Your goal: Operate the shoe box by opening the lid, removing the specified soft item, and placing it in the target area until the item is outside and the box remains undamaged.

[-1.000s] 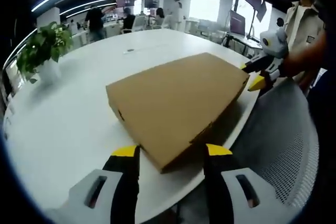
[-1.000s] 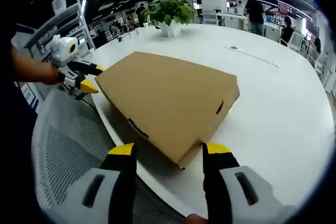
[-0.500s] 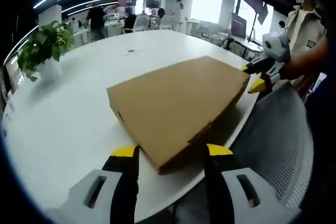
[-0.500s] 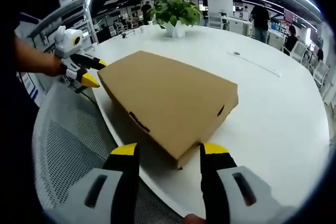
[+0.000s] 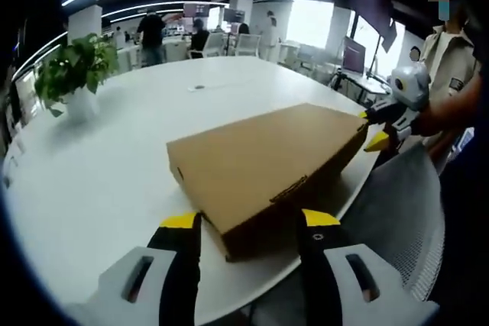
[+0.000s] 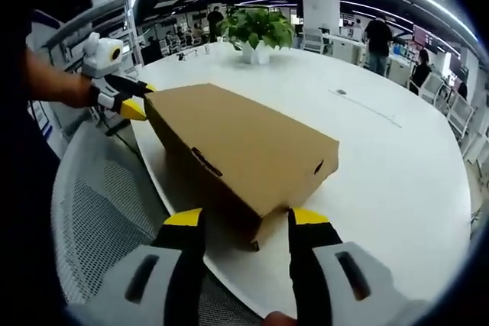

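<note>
Closed cardboard shoe box (image 5: pixel 263 166), no legible markings.
Your left gripper (image 5: pixel 244 223) and right gripper (image 6: pixel 243 219) each straddle a box corner, jaws apart.

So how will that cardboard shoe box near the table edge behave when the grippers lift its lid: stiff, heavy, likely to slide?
The shoe box looks like flat-sided corrugated card, so probably stiff but easily dented at its corners. It likely weighs little for its bulk. On the smooth white table it may slide toward the nearby edge if the left gripper or right gripper pushes rather than lifts.
</note>
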`<state>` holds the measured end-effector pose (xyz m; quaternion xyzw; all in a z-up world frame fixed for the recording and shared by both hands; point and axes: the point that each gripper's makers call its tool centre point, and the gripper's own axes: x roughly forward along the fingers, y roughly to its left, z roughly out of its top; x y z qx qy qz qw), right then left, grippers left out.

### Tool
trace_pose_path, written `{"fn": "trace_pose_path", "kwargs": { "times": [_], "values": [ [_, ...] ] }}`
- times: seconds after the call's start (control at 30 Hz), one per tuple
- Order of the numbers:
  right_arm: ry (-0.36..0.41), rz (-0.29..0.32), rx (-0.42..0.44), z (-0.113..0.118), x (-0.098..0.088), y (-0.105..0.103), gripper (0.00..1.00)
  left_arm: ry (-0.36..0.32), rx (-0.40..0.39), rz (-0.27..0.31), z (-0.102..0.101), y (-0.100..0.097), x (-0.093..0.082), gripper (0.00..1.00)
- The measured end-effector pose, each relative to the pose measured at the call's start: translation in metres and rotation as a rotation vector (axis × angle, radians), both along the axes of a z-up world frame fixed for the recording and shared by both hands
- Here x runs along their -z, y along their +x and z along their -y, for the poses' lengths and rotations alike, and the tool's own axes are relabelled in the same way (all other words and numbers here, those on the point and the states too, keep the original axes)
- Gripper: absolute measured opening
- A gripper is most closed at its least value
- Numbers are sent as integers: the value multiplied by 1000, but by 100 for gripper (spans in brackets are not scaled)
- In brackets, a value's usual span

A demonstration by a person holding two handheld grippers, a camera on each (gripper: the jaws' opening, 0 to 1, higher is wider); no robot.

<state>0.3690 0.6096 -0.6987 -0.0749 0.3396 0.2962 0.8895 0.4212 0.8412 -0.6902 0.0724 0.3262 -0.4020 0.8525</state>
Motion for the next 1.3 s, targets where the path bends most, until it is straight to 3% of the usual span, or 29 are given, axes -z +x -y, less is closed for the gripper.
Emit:
{"fn": "trace_pose_path", "kwargs": {
  "times": [0.47,0.83,1.3],
  "values": [
    [-13,87,20,6,-28,15,34,-22,-6,39,3,8,-30,52],
    [13,198,103,13,-55,41,30,-17,-17,86,7,24,-51,51],
    [-2,310,217,31,-78,75,12,-25,-27,140,12,51,-70,53]
  ]
}}
